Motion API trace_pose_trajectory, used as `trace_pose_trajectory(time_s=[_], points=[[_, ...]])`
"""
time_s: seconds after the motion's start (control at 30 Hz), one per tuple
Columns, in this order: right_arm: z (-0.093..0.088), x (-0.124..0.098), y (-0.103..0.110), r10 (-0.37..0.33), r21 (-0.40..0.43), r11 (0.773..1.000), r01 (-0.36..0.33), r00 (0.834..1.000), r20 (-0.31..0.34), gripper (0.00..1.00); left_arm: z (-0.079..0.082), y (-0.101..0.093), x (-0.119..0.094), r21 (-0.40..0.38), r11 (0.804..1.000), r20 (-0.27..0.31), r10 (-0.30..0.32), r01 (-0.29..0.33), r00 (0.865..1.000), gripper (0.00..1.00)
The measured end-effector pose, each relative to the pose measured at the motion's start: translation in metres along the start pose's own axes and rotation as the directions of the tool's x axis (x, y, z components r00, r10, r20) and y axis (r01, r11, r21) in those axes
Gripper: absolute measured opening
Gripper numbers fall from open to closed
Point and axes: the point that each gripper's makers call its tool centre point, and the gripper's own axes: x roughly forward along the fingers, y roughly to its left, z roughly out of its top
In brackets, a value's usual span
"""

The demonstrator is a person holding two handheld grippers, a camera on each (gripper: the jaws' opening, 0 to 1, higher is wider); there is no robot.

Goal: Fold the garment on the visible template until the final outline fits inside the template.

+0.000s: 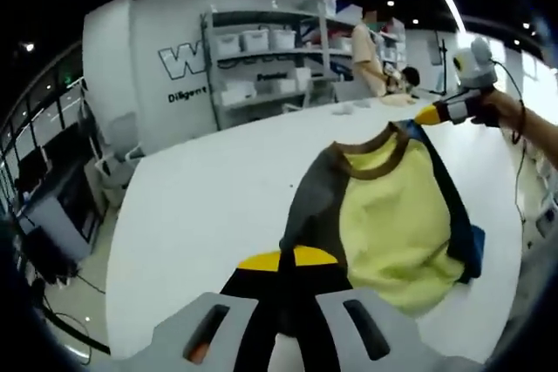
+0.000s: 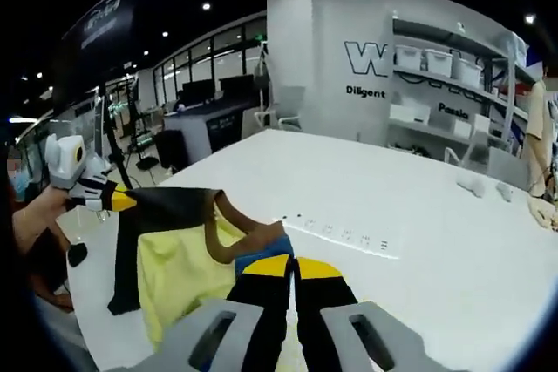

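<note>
Sweatshirt held up between both grippers above the white tabletop [image 1: 200, 189].

Yellow-and-grey sweatshirt [image 1: 384, 215] stretched along the line between hands: left gripper [image 1: 283, 259] with jaws pressed together on one shoulder edge, right gripper [image 2: 292, 266] pinching the other, near the brown collar [image 1: 375, 158]. Hanging, not lying flat; no template outline to be made out.

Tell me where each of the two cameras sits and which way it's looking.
Left gripper view: rides on the left tongs, looking along them across the white table at the garment; a hand holds the right tongs.
Right gripper view: rides on the right tongs, facing the garment; a hand holds the left tongs.
Shared: garment, table, shelves.
</note>
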Motion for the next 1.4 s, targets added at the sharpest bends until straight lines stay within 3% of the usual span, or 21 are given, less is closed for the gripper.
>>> trace_pose_trajectory(time_s=[0.23,0.37,0.57,0.9,1.17,1.4], points=[[-0.004,0.037,-0.018,-0.043,-0.019,0.999,0.042,0.998,-0.035,0.0,-0.015,0.015,0.04,-0.025,0.999,-0.053,0.025,-0.026,0.998,0.01],[-0.016,0.058,-0.033,-0.11,-0.06,0.992,0.107,0.992,-0.058,0.0,-0.027,0.018,0.059,-0.018,1.0,-0.088,0.024,-0.025,0.996,0.01],[-0.039,0.092,-0.039,-0.106,-0.012,0.994,0.105,0.99,-0.09,0.0,-0.046,0.024,0.082,-0.057,0.998,-0.141,0.001,-0.009,0.99,0.01],[-0.071,0.131,-0.048,-0.118,-0.033,0.993,0.114,0.974,-0.194,0.0,-0.078,0.04,0.105,0.014,1.0,-0.247,0.014,-0.011,0.969,0.01],[-0.091,0.152,-0.055,-0.132,-0.047,0.991,0.124,0.957,-0.26,0.0,-0.097,0.054,0.115,-0.053,0.998,-0.304,0.027,-0.045,0.952,0.01],[-0.103,0.155,-0.055,-0.13,0.029,0.989,0.143,0.957,-0.261,0.0,-0.095,0.054,0.116,-0.008,0.999,-0.302,0.04,-0.044,0.953,0.01]])
